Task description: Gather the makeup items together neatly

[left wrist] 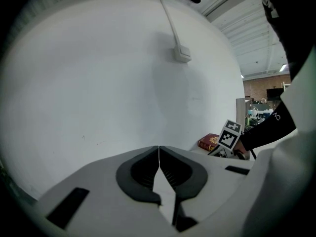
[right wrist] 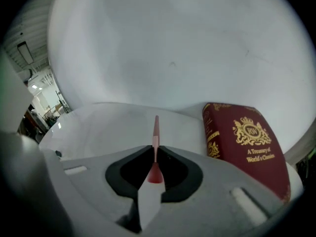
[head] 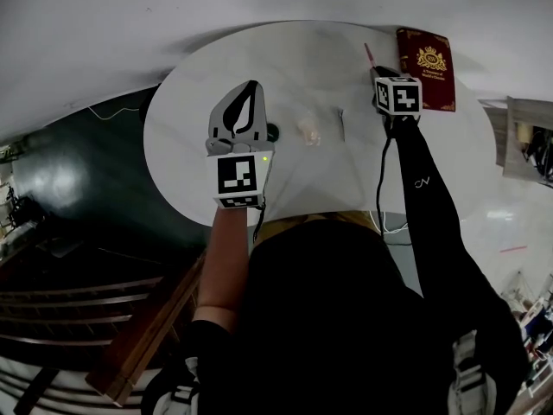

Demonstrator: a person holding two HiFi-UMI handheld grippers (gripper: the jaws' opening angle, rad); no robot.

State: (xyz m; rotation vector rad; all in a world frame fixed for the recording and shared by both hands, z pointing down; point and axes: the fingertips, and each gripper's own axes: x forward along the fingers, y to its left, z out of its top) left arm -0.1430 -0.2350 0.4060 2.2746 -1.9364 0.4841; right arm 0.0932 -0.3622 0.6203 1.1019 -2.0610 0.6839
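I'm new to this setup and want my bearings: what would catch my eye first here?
The dark red book with gold print, at the far right of the round white table, stands out most. Beside it the right gripper pinches a thin pink stick that points forward. The left gripper, shut and empty, is held over the table's left side.

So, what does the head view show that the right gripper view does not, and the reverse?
Only the head view: the left tool and the small items in the middle of the table. Only the right gripper view: the right tool seen close, its jaws shut on a thin pink stick. Both: the red book, the white table, and the stick's far end.
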